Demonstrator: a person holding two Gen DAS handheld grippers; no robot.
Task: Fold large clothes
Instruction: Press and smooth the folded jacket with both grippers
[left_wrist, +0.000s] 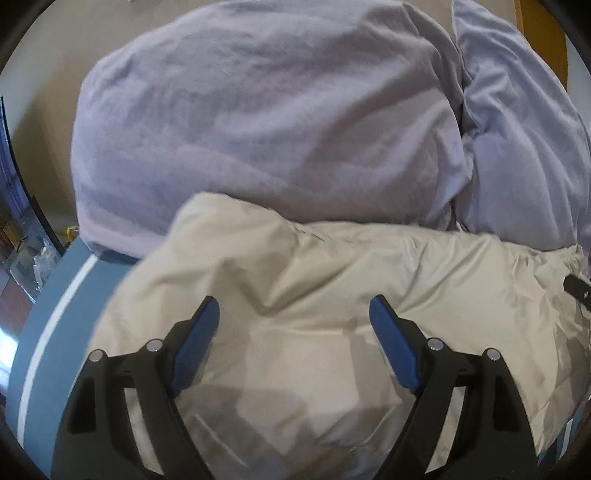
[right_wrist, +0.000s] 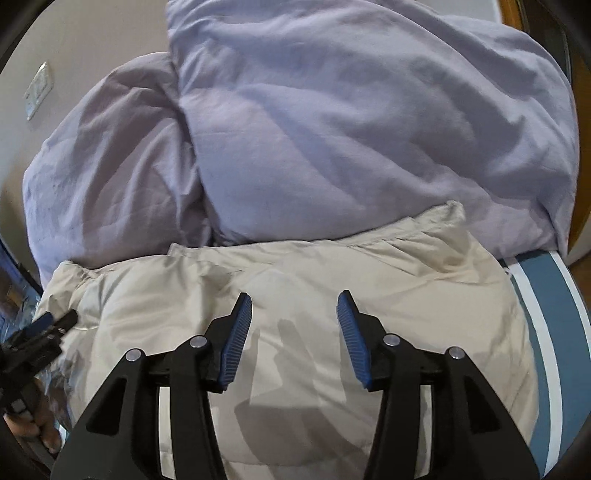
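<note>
Beige jacket (right_wrist: 295, 288) edge against lavender duvet (right_wrist: 351, 122), both claws (left_wrist: 294, 314) (right_wrist: 294, 306) spread above it, pinching nothing.

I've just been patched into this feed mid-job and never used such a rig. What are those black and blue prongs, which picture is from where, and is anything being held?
The prongs are two-finger grippers, one in each of a person's hands; each picture comes from a camera on a gripper looking along its fingers. The first shows the left gripper, the second the right gripper. Both stand open above a beige padded jacket and hold nothing. The jacket lies on a blue bed sheet with white stripes. Behind it a lilac duvet is heaped.
</note>
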